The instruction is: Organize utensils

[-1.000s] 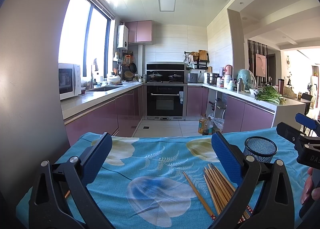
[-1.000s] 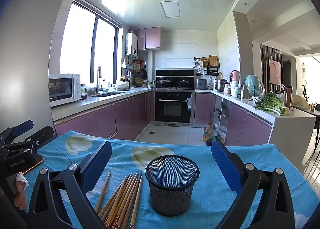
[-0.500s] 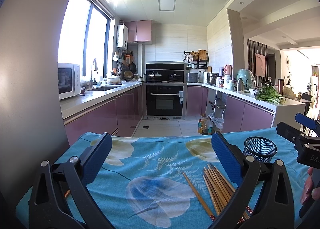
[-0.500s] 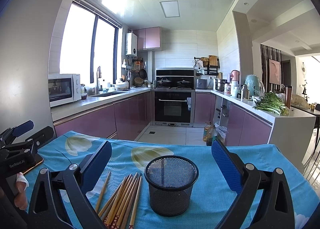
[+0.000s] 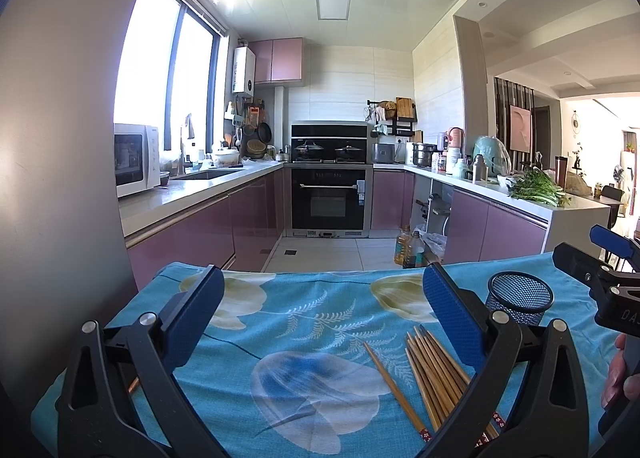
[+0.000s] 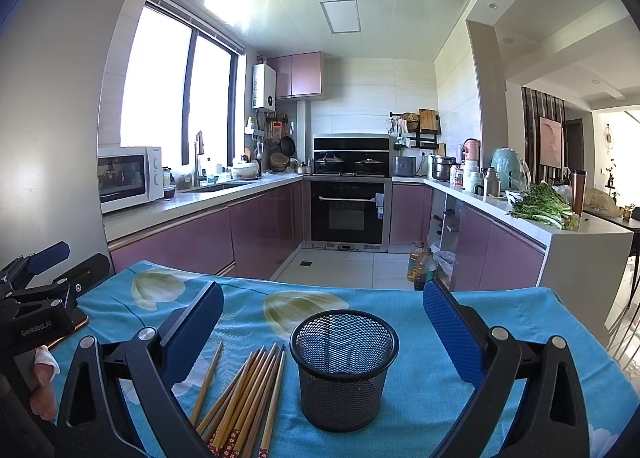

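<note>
Several wooden chopsticks (image 5: 432, 374) lie in a loose bundle on the blue flowered tablecloth (image 5: 312, 322), one apart on the left. A black mesh cup (image 6: 344, 368) stands upright just right of them (image 6: 244, 394); it also shows in the left wrist view (image 5: 520, 298). My left gripper (image 5: 320, 310) is open and empty above the cloth, the chopsticks near its right finger. My right gripper (image 6: 322, 322) is open and empty, the cup between its fingers and a little ahead.
The table's far edge (image 6: 320, 286) drops to a tiled kitchen floor. Oil bottles (image 6: 420, 266) stand on the floor beyond it. Purple cabinets and an oven (image 6: 348, 209) line the back. A white counter with greens (image 6: 544, 209) is at right.
</note>
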Demonstrator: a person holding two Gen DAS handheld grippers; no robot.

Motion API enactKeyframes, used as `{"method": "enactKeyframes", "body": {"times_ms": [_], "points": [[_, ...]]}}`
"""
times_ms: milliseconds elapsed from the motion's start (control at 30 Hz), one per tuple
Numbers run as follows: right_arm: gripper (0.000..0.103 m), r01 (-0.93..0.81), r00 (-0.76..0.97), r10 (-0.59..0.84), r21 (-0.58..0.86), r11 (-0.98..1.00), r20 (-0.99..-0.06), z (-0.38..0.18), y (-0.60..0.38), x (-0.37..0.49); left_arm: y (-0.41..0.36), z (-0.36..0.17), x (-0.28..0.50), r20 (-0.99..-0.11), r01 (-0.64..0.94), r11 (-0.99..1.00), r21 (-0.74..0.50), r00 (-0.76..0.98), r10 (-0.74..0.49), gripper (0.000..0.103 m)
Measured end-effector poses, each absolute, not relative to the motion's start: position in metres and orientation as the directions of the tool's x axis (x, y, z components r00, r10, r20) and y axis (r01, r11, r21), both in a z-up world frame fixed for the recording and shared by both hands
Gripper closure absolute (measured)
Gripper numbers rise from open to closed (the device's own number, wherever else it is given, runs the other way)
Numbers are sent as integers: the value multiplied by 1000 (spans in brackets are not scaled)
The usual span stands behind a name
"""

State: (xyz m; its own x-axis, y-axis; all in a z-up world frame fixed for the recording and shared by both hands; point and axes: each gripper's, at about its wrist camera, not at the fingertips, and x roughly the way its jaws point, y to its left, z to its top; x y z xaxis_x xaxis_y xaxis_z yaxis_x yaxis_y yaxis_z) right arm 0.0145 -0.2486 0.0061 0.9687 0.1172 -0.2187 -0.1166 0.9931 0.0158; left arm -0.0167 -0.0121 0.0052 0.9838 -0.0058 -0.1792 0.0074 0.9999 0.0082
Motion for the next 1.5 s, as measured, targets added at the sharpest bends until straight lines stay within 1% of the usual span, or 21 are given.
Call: {"method": "enactKeyframes", "body": {"times_ms": [333, 567, 700, 733, 800, 833, 867, 933, 967, 1000, 1033, 1067, 1167, 1233, 1267, 1433, 1500], "points": [[6, -127, 965, 129, 22, 992, -227, 6, -247, 15, -13, 2, -14, -196, 16, 1000, 9, 981, -14, 5], [6, -164, 953, 164, 24, 986, -256, 5, -248, 11, -11, -1, -11, -219, 26, 1000, 14, 976, -23, 5], [6, -244, 917, 236, 16, 970, -321, -1, -243, 9, -10, -6, -3, -274, 64, 998, 27, 960, -54, 5], [6, -268, 905, 260, 23, 963, -338, -4, -241, 10, -10, -9, 0, -297, 79, 996, 30, 952, -67, 5], [6, -315, 865, 296, 21, 949, -404, -13, -236, 13, -11, -17, 9, -362, 105, 994, 38, 928, -85, 5], [9, -328, 851, 302, 14, 944, -431, -17, -234, 13, -11, -22, 14, -398, 122, 992, 40, 912, -96, 5], [11, -341, 831, 304, 5, 940, -466, -23, -230, 15, -12, -27, 18, -429, 142, 989, 38, 896, -112, 8], [22, -361, 788, 307, 3, 933, -533, -37, -223, 21, -12, -37, 25, -485, 172, 985, 32, 864, -135, 12], [24, -364, 773, 307, 8, 931, -555, -42, -223, 23, -14, -43, 29, -509, 183, 982, 34, 849, -141, 14], [30, -364, 753, 303, 15, 931, -583, -48, -221, 27, -15, -47, 32, -530, 195, 980, 36, 835, -146, 16], [37, -364, 737, 305, 25, 931, -603, -54, -222, 29, -16, -52, 36, -552, 209, 977, 39, 820, -153, 18], [39, -361, 716, 304, 38, 932, -628, -60, -222, 34, -18, -57, 39, -569, 219, 975, 41, 807, -157, 21], [48, -341, 676, 281, 49, 939, -681, -74, -221, 46, -26, -72, 51, -627, 262, 964, 37, 758, -182, 24], [56, -327, 651, 271, 61, 943, -709, -82, -222, 53, -33, -79, 58, -661, 287, 958, 31, 725, -196, 31], [58, -322, 643, 269, 66, 944, -717, -84, -223, 56, -36, -84, 62, -678, 295, 955, 32, 708, -197, 36], [66, -307, 606, 262, 83, 948, -751, -94, -220, 70, -50, -99, 78, -733, 342, 939, 26, 645, -214, 41], [66, -312, 599, 262, 81, 947, -757, -95, -218, 74, -55, -102, 84, -751, 356, 934, 21, 622, -220, 43]]}}
